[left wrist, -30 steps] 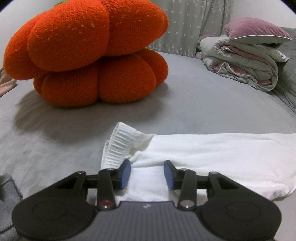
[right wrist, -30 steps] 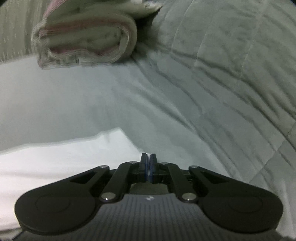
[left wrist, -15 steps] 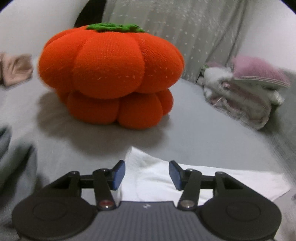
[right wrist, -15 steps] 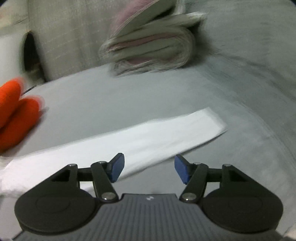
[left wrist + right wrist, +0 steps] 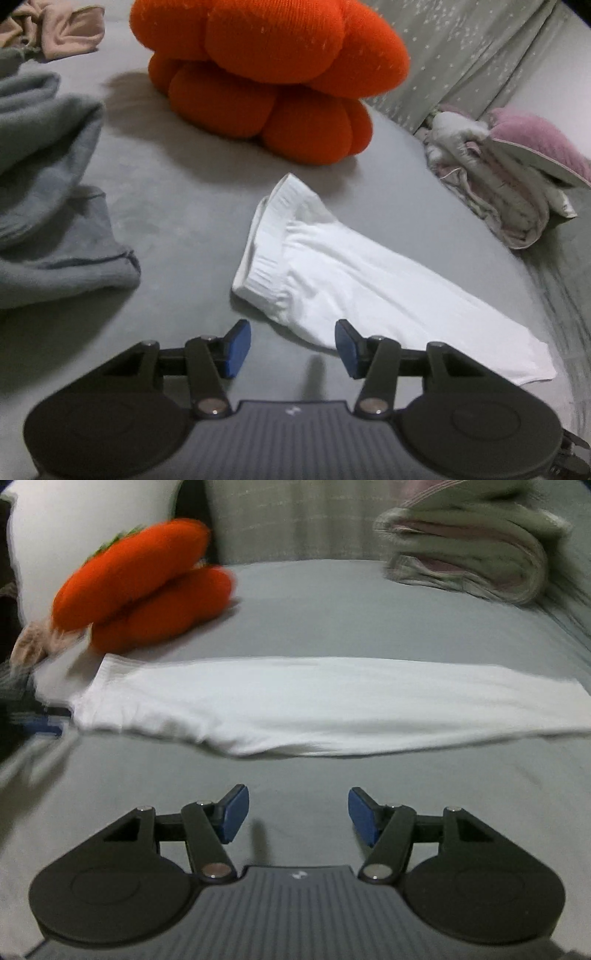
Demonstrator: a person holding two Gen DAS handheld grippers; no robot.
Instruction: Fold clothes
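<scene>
Folded white trousers (image 5: 354,273) lie flat on grey bedsheet (image 5: 184,192); left gripper (image 5: 292,349) and right gripper (image 5: 298,814) both spread, holding nothing.

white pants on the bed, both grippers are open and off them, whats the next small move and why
Probably bring the left gripper forward onto the elastic waistband end of the white pants and pinch it. Both grippers are open and empty, the pants lie flat as one long strip, and the waistband sits just ahead of the left fingers. The right gripper could take the far hem to fold end to end.

White garment (image 5: 373,280), orange pumpkin cushion (image 5: 273,74), grey sheet (image 5: 177,192), blue tool pads (image 5: 236,347).
</scene>
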